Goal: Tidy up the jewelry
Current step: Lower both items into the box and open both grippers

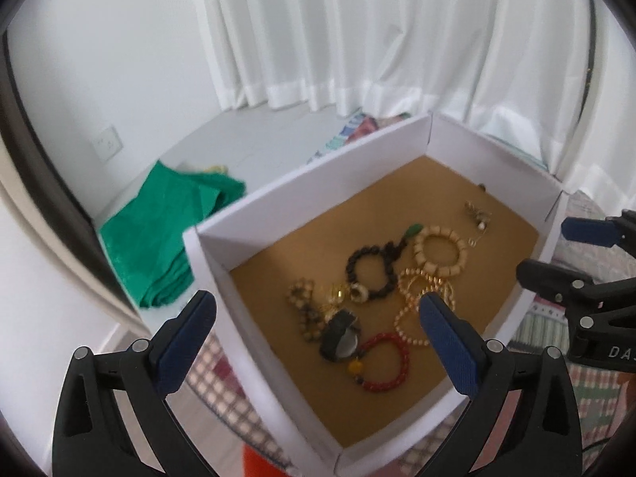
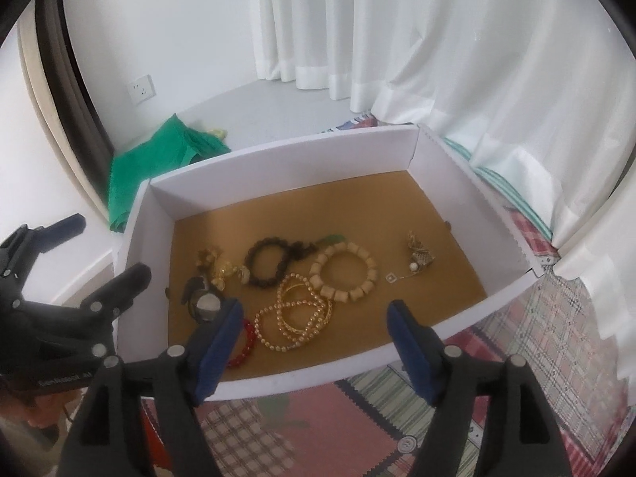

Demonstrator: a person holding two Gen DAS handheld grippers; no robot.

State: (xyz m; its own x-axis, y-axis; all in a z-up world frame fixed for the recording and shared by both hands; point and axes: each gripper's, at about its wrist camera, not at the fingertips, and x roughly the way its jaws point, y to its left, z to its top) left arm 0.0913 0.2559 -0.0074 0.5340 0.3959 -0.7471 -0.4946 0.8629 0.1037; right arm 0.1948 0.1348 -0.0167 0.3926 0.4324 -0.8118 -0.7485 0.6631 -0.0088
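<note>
A white box (image 1: 254, 198) (image 2: 278, 151) with a brown floor holds jewelry: a dark bead bracelet (image 1: 369, 274) (image 2: 268, 264), a cream bead bracelet (image 1: 439, 252) (image 2: 344, 274), gold bead strands (image 1: 413, 314) (image 2: 296, 316), a red bead bracelet (image 1: 383, 363) (image 2: 242, 344), a black ring-like piece (image 1: 340, 336) (image 2: 202, 300) and a small gold brooch (image 1: 477, 214) (image 2: 419, 254). My left gripper (image 1: 318, 310) is open above the box's near-left corner. My right gripper (image 2: 316, 314) is open at the box's near wall. Both are empty.
The box rests on a patchwork quilt (image 2: 536, 338). A green cloth (image 1: 159, 230) (image 2: 159, 159) lies on the grey floor to the left. White curtains (image 1: 357, 31) hang behind. A wall socket (image 2: 140, 88) is at the left.
</note>
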